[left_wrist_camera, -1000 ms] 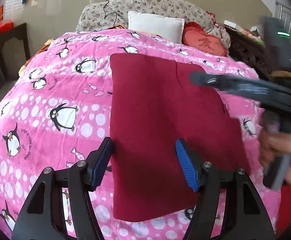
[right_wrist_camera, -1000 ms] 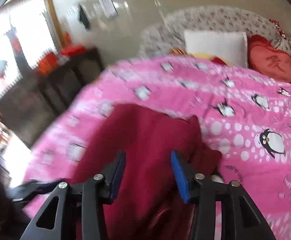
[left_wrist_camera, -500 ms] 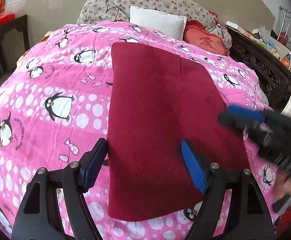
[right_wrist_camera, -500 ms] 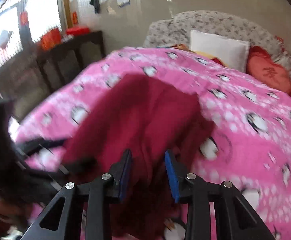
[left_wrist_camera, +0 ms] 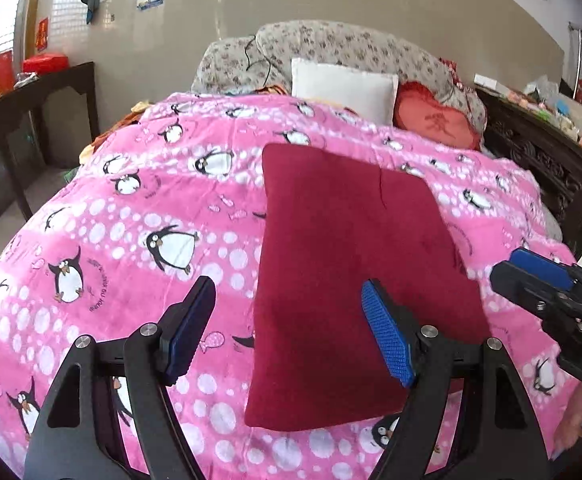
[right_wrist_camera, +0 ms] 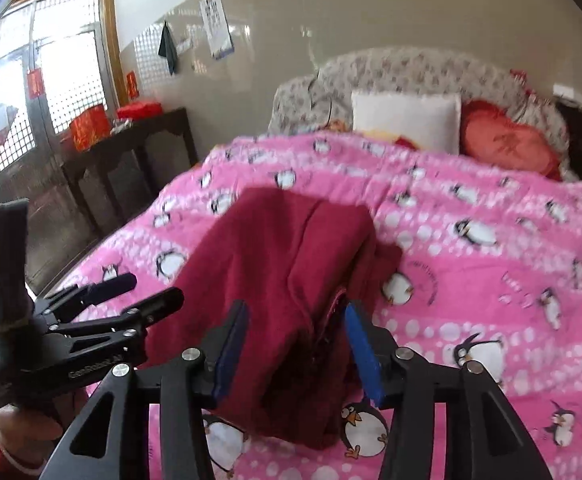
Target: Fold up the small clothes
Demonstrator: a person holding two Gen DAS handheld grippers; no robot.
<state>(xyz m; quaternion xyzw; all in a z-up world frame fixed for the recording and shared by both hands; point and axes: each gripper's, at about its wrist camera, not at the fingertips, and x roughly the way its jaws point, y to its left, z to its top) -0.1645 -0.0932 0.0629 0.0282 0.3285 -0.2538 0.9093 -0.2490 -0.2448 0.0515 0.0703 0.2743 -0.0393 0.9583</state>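
Left wrist view: the dark red garment (left_wrist_camera: 351,280) lies flat on the pink penguin blanket (left_wrist_camera: 131,240) covering the bed, already folded into a neat, roughly rectangular panel with a faint crease running down from its far edge. The left claw (left_wrist_camera: 287,328) hangs over the panel's near left part, its jaws spread wide with nothing between the pads; the cloth's left edge runs down between them, untouched. At the right edge of this view the right claw (left_wrist_camera: 531,276) shows from the side, off the garment's right border, with nothing in it.

Right wrist view: the garment (right_wrist_camera: 291,264) is seen along its length, with the layered right edge bunched in loose, stacked folds. The right claw (right_wrist_camera: 297,348) sits just over the near end of that edge; its jaws have just been opening, and the cloth lies below and between them without either pad pressing on it. The left claw (right_wrist_camera: 131,292) shows at the left, held by a hand (right_wrist_camera: 23,436), also gaping and empty.

Judging from this, one fold is laid and released, and the step in hand is the pause before the next fold. The next move likely calls for both claws to drop to the near end, pinch all layers at each corner, and carry that end toward the far edge, keeping the loose right-side layers together so they do not splay
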